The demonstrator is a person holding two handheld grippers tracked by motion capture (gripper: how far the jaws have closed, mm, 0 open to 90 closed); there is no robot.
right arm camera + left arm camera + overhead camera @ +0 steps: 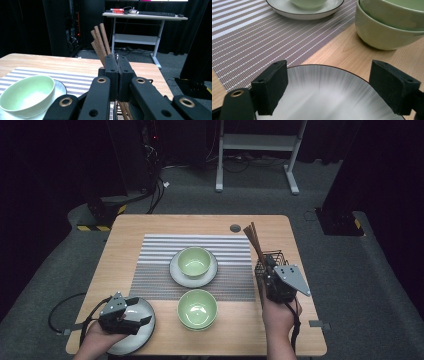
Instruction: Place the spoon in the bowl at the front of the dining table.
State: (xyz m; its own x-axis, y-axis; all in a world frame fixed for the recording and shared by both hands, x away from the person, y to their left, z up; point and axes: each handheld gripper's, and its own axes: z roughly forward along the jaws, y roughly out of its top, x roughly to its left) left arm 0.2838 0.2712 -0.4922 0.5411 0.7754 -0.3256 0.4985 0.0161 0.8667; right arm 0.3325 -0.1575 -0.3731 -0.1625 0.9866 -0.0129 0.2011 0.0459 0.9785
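A: Where are the chopsticks (100,42) sitting?

B: They're leaning in the black wire basket (272,261) at the worktop's (125,240) right edge. The right tongs (117,72) are pressing together there, apparently pinching one stick; the grip itself is hidden.

A: And the left tongs (329,87)?

B: They're standing apart over the grey plate (322,95) at the near left corner, jaws on either side, not pressing. Stacked green bowls (197,308) are sitting just right of it, another bowl (194,261) on a plate on the striped mat (155,265) beyond.
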